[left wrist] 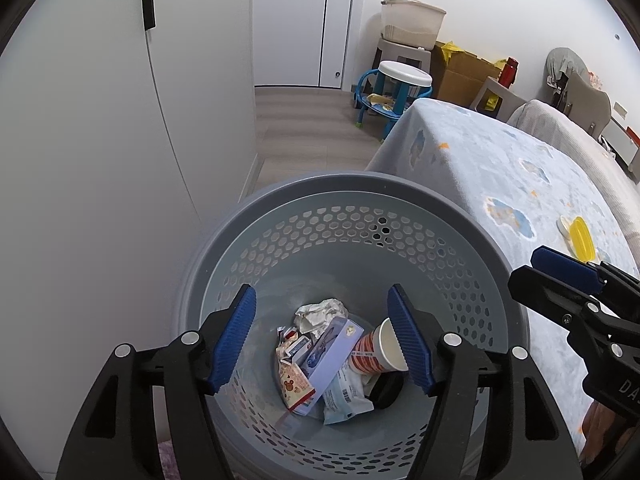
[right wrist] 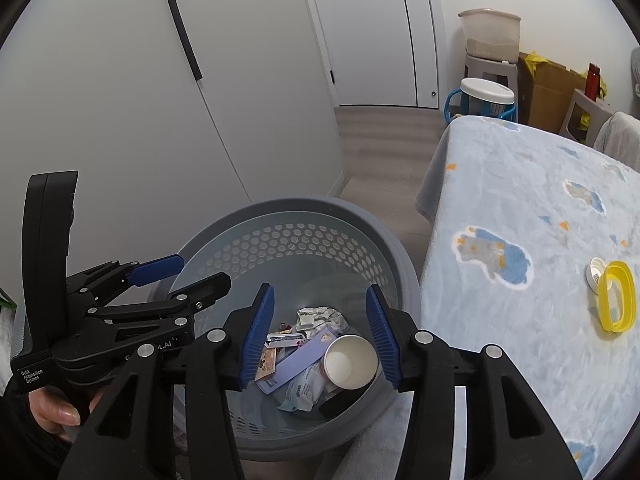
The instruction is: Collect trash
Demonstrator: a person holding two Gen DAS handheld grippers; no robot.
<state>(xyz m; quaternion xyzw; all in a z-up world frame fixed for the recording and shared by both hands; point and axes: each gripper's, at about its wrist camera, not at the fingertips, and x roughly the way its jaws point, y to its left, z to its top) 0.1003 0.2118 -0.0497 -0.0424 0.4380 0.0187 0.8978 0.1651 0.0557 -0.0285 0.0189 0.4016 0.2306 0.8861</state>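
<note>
A grey perforated basket stands on the floor between a wardrobe and a blanket-covered surface. At its bottom lie a paper cup, crumpled paper, a lilac box and wrappers. My left gripper hangs open over the basket with nothing between its blue pads. My right gripper is also open above the basket, beside the left one, and holds nothing.
A light blue patterned blanket covers the surface to the right; a yellow ring-shaped piece and a white cap lie on it. A white wardrobe is at the left. Stools and cardboard boxes stand at the back.
</note>
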